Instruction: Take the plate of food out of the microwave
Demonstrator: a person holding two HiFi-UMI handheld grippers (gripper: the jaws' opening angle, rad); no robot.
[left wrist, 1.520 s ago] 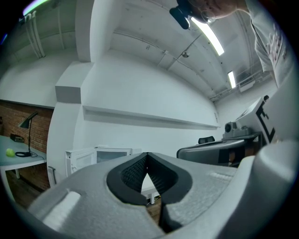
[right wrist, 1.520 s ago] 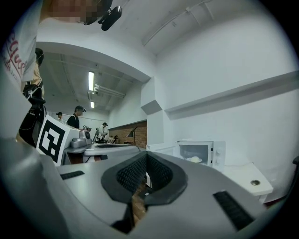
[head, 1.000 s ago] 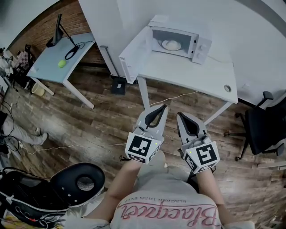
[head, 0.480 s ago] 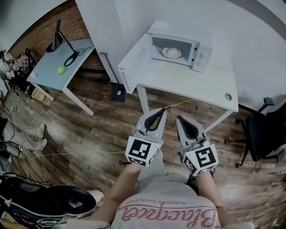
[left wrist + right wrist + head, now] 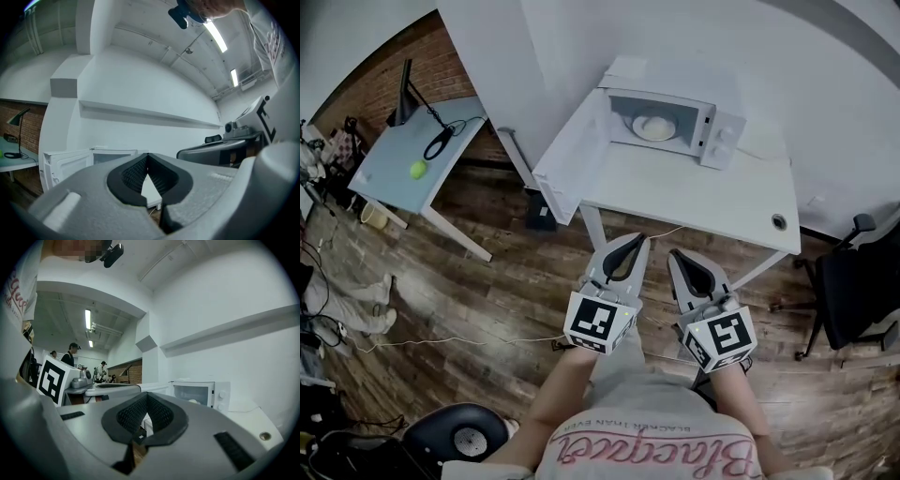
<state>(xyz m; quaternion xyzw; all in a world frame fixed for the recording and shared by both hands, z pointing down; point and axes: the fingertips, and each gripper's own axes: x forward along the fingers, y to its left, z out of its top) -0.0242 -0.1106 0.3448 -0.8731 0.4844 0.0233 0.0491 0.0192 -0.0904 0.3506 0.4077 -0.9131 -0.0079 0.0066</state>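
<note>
jaws: left gripper (image 5: 637, 240) and right gripper (image 5: 675, 255) both pressed together, empty | plate of food (image 5: 655, 125): inside open microwave (image 5: 713, 141), straight ahead, well apart | nearer hand: neither, judged

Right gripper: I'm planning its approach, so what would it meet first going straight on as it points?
Probably the front edge of the table, ahead of the right gripper and before the microwave further back. Nothing stands between. Whether it would clear the tabletop is unclear.
</note>
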